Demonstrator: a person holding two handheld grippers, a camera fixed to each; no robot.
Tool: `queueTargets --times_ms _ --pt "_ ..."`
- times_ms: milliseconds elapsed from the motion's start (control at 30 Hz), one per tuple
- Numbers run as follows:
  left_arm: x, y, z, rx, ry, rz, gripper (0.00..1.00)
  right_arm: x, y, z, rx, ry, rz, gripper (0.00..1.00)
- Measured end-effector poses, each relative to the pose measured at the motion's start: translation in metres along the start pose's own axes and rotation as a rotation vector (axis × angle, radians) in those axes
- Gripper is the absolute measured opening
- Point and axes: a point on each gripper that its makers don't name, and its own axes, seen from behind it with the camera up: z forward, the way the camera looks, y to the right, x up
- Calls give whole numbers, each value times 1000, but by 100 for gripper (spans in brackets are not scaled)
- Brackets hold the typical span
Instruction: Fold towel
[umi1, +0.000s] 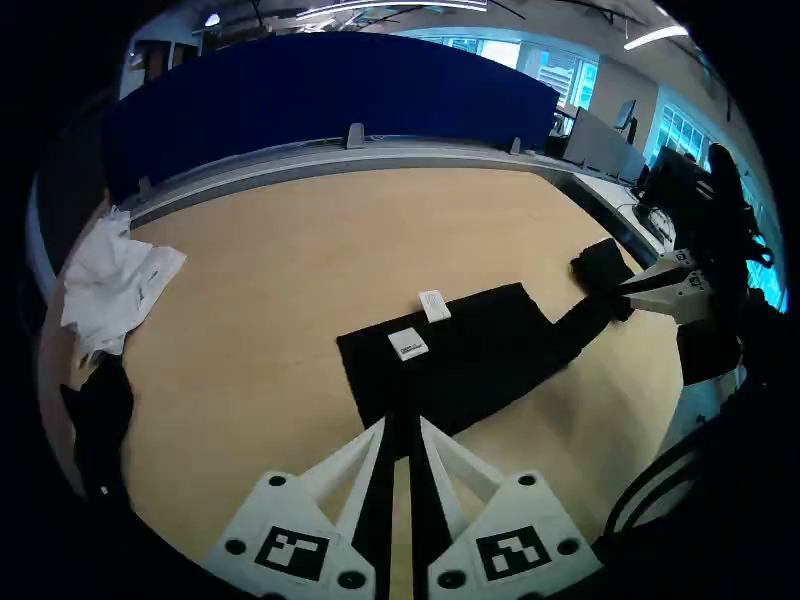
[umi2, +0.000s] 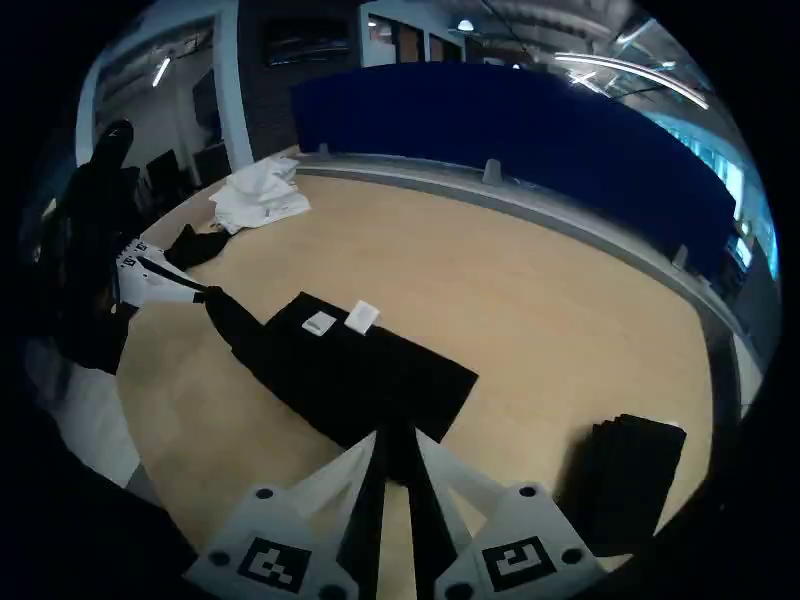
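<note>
Black and matte, the towel (umi1: 480, 350) lies mostly flat in a long band across the pale wood-grain tabletop (umi1: 300, 250), with two small white tags (umi1: 408, 345) on its upper face. The left claw (umi1: 405, 450) is pinched together on one end of the cloth. The right claw (umi2: 395, 455) is likewise clamped on the opposite end, and the fabric draws into a narrow twist toward each grip. The soft cloth would sag between the grips, so uneven lifting would likely skew the fold, and a thin pinch could slip free. A crumpled white cloth (umi1: 115, 280) sits far left. A wide swing could snag the neat black folded stack (umi2: 625, 475) near the right claw.
</note>
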Motion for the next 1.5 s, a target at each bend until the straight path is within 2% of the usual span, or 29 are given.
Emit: queueTargets --times_ms 267,500,767,1033,1200,1500 --pt "9 -10 22 7 -4 12 9 6 12 21 -9 -7 11 13" --pt "3 -14 38 1 -22 5 9 -4 17 36 -11 -34 27 13" --pt "-7 -25 69 13 -42 7 9 -19 28 63 -24 -67 57 13" --pt "-13 -36 96 15 -74 -12 9 -25 35 83 -42 -87 68 15" --pt "-14 -41 106 23 -80 -23 9 -29 39 91 -54 -100 65 16" --pt "-7 -52 119 53 -79 8 15 -28 51 102 -94 -106 74 25"
